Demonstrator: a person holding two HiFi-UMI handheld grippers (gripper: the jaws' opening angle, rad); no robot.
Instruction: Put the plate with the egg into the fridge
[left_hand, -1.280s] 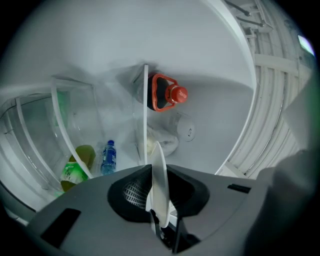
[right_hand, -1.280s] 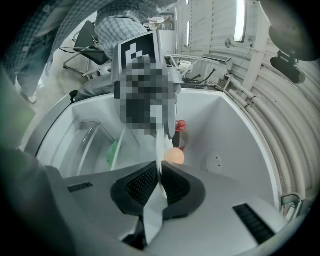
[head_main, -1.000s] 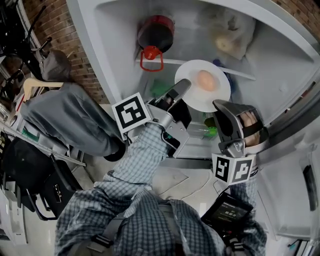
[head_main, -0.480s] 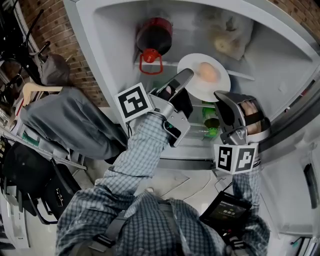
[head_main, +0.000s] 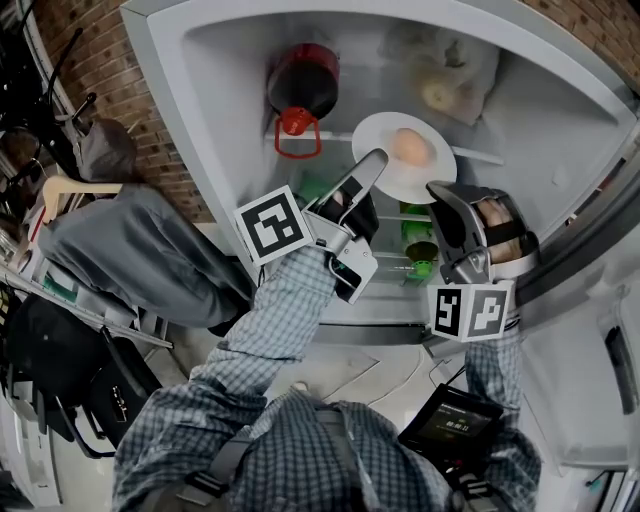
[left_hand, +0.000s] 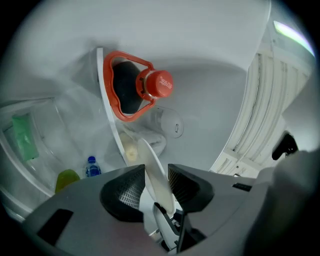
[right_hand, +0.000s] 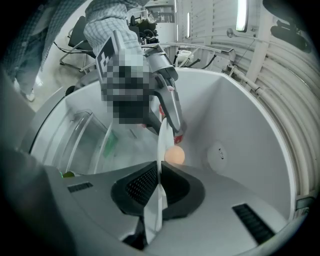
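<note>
A white plate (head_main: 392, 172) with a tan egg (head_main: 410, 147) on it is held inside the open fridge, over the glass shelf (head_main: 484, 152). My right gripper (head_main: 441, 199) is shut on the plate's near rim (right_hand: 160, 145), and the egg (right_hand: 174, 155) shows just past its jaws. My left gripper (head_main: 368, 168) is at the plate's left rim. Its jaws are opening, and the plate's edge (left_hand: 156, 175) stands between them with a gap beside the pads (left_hand: 126, 192).
A dark bottle with a red cap and red handle ring (head_main: 300, 88) lies at the shelf's left, seen close as the bottle (left_hand: 135, 86). A plastic bag of food (head_main: 452, 72) is behind the plate. Green items (head_main: 417, 228) sit lower down. The fridge door (head_main: 590, 330) stands at right.
The plate with the egg has moved deeper into the fridge, up and slightly left in the head view. Both grippers went with it.
</note>
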